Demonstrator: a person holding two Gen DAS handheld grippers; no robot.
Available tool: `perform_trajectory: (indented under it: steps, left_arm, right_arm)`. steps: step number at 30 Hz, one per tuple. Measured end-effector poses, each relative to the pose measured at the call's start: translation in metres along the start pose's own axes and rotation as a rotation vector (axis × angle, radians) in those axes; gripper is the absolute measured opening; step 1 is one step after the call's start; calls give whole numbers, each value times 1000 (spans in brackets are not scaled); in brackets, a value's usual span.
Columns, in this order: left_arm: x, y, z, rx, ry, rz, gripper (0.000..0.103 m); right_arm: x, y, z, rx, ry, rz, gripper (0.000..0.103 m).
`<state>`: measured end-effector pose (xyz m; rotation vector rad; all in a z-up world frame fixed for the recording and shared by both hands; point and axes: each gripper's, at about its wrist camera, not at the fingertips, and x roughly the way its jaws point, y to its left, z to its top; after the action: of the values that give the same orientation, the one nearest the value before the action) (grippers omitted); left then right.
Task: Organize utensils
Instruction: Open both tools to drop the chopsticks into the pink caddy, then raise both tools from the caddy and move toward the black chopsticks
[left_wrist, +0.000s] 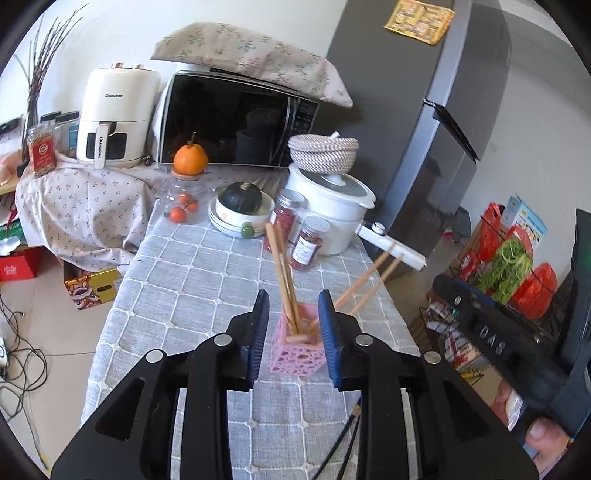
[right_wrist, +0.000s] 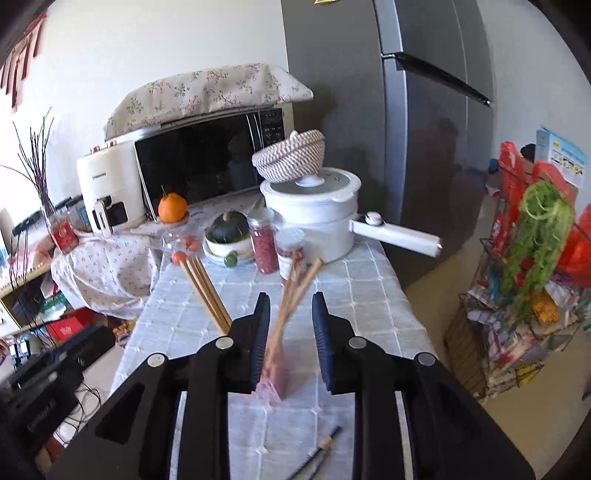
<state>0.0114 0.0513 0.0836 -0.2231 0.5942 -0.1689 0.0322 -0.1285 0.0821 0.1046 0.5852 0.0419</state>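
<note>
Left wrist view: the pink holder with wooden chopsticks stands on the tabletop between the spread, untouching fingers of the left gripper. Right gripper likewise spread, chopsticks between, unpinched.

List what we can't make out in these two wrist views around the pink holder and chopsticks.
- Pink perforated plastic holder: right wrist view, blurred and partly behind the right tongs; its rim is unreadable.
- Light wooden chopsticks: left wrist view, exact count unclear where they bunch inside the holder.
- Dark-tipped chopsticks lying on the grey checked tablecloth: both views, cut off by the tongs' bodies and the bottom edge.
</note>
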Motion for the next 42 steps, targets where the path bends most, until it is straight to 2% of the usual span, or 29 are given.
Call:
perform_trajectory:
  steps: [4,10,12,14,16,19,25,29,37,42]
  left_arm:
    - [2,-9,-17,25,31,7,37]
    - [9,-17,-37,42,74,24,46]
    - [11,-19,-44,42,76,29,57]
    - [13,-22,-51,49,86,31,62]
    - [16,-26,-58,63,100,38,62]
    - [21,-30,-67,77,119,47,64]
    - [28,-36,-75,88,134,56,78]
    - [35,-40,-80,98,153,58,89]
    - [51,-39,-91,103,218,68,93]
    - [71,-42,-101,120,322,55,94]
  right_arm:
    - [-8,-11,-20,11,1,-29,42]
    - [-13,-24,-50,16,34,-69,48]
    - [-14,-27,-59,20,37,-87,56]
    - [-16,-33,-68,34,38,-98,63]
    - [-15,-37,-74,46,49,-106,66]
    - [-16,-46,-82,73,56,-126,77]
    - [-15,-65,-92,105,53,-211,93]
    - [-11,-72,-96,105,70,-240,97]
    - [-1,-89,-113,132,135,-280,97]
    - [5,-106,-127,136,168,-329,97]
